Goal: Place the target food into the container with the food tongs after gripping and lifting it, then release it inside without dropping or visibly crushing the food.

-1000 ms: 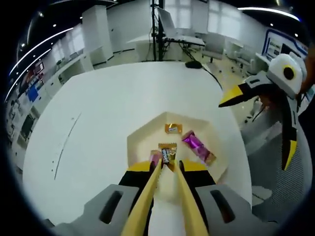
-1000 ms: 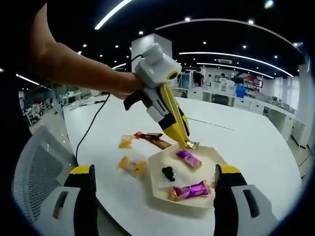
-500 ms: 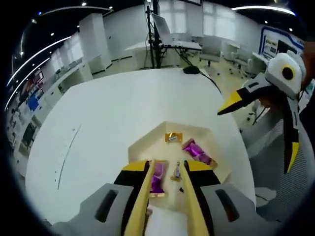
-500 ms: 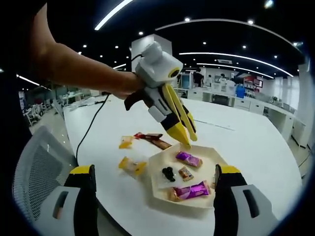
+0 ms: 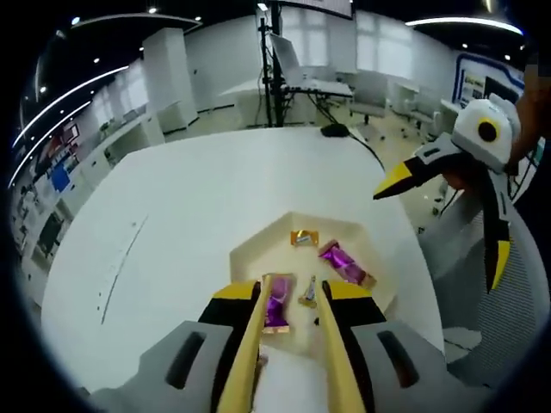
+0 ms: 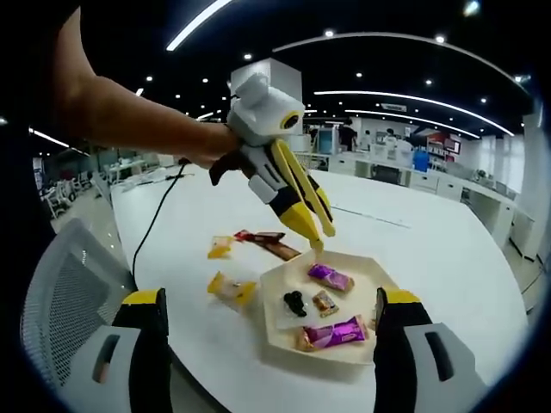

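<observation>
Above the tray (image 6: 274,284), the left gripper (image 6: 320,235) hangs with jaws parted and empty. The small gold-wrapped candy (image 6: 325,303) lies inside among purple ones, suggesting release. The right gripper (image 6: 271,344) waits low, jaws wide, over the bench (image 6: 430,249).

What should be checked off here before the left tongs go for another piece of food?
1. Left tongs open, holding nothing: ok.
2. Small gold candy lies inside the container: ok.
3. That candy looks uncrushed: cannot tell, too small.
4. Left tongs lifted clear above the container rim: ok.
5. Food left outside on the table: yellow candy, orange candy and brown bar all lie apart and reachable: ok.
6. Right tongs open, away from the left tongs' path: ok.
</observation>
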